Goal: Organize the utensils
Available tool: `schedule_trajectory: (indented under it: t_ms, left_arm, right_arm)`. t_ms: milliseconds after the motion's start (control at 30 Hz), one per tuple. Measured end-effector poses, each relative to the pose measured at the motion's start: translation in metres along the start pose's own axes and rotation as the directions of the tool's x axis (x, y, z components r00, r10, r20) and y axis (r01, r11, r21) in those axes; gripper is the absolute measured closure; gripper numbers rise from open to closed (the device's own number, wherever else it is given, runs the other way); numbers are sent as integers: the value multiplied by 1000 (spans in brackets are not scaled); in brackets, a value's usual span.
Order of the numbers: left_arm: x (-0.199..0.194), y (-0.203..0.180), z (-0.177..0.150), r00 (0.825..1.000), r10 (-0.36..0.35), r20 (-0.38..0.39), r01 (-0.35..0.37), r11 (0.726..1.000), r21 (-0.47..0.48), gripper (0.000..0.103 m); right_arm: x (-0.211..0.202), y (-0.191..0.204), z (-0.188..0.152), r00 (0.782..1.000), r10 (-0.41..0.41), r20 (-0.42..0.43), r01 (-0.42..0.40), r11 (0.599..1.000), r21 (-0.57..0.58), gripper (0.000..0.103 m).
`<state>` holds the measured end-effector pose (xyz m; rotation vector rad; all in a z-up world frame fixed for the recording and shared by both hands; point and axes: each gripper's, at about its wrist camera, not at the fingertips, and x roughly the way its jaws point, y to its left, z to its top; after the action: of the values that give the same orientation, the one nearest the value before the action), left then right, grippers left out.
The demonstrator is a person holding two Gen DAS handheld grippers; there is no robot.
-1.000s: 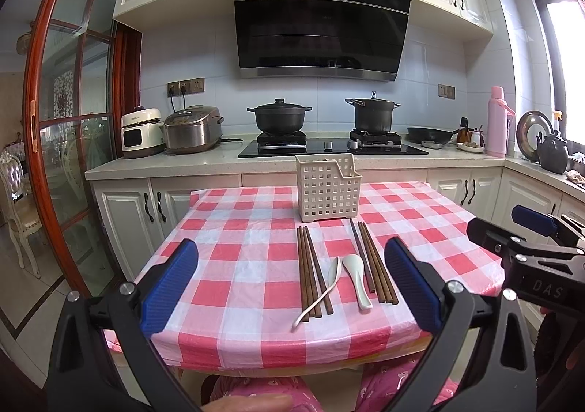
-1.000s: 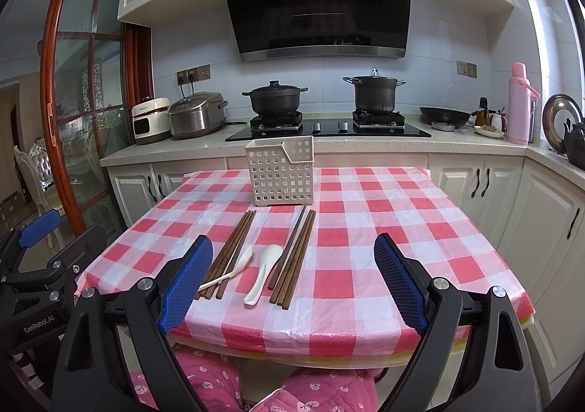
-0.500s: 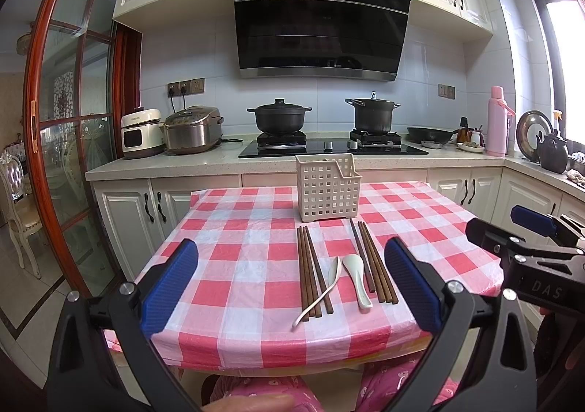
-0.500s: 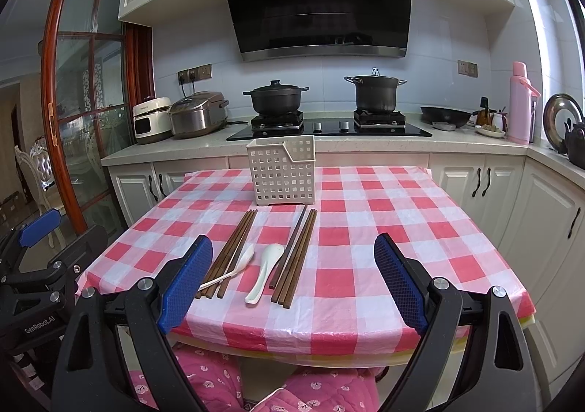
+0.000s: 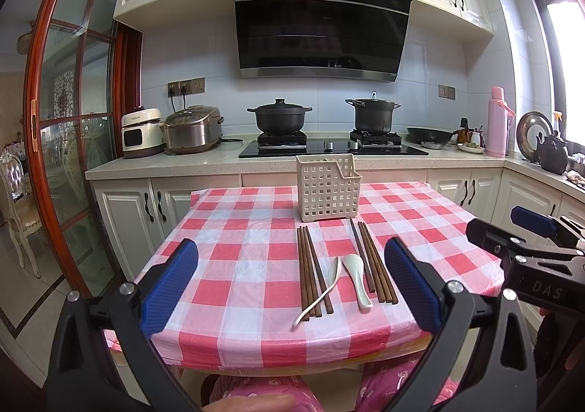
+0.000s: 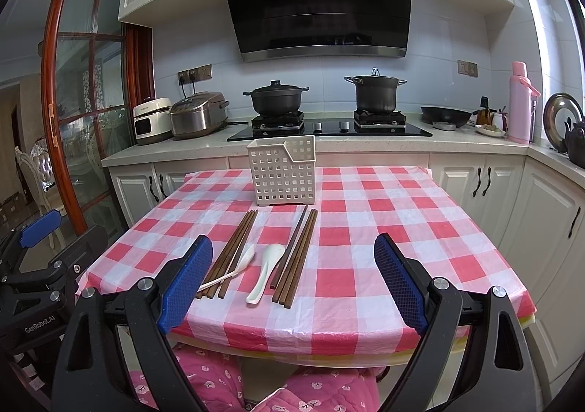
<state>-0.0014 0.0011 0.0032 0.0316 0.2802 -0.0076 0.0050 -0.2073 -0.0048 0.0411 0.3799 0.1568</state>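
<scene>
A white perforated utensil basket (image 5: pixel 327 189) (image 6: pixel 282 170) stands upright at the middle of the checked table. In front of it lie two bundles of brown chopsticks (image 5: pixel 310 265) (image 5: pixel 373 260) with two white spoons (image 5: pixel 356 278) (image 5: pixel 321 293) between them. The right wrist view shows the same chopsticks (image 6: pixel 234 251) (image 6: pixel 296 254) and spoons (image 6: pixel 265 271) (image 6: pixel 234 267). My left gripper (image 5: pixel 290 287) hangs open at the table's near edge, nothing between its blue pads. My right gripper (image 6: pixel 292 284) is open too, level with the near edge, and appears from the side (image 5: pixel 526 240) in the left wrist view.
The red-and-white tablecloth (image 5: pixel 234 251) covers the table. Behind it a counter (image 5: pixel 204 163) carries rice cookers, a hob with two black pots (image 5: pixel 279 117), a pan and a pink flask (image 5: pixel 498 121). Pink-clad knees (image 6: pixel 219 379) show under the near edge. A glass door (image 5: pixel 69 141) stands left.
Hardly anything differs. The right wrist view has shifted slightly, so the table contents sit a touch further right and lower; both grippers stay open and the utensils lie untouched.
</scene>
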Motion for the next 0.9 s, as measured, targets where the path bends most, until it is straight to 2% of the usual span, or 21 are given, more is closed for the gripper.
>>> schedule_trajectory:
  t_ms: [900]
  left_arm:
    - [2, 7, 2, 1000, 4, 0, -4, 1000, -9, 5]
  right_arm:
    - [3, -6, 6, 1000, -19, 1, 19, 1000, 17, 18]
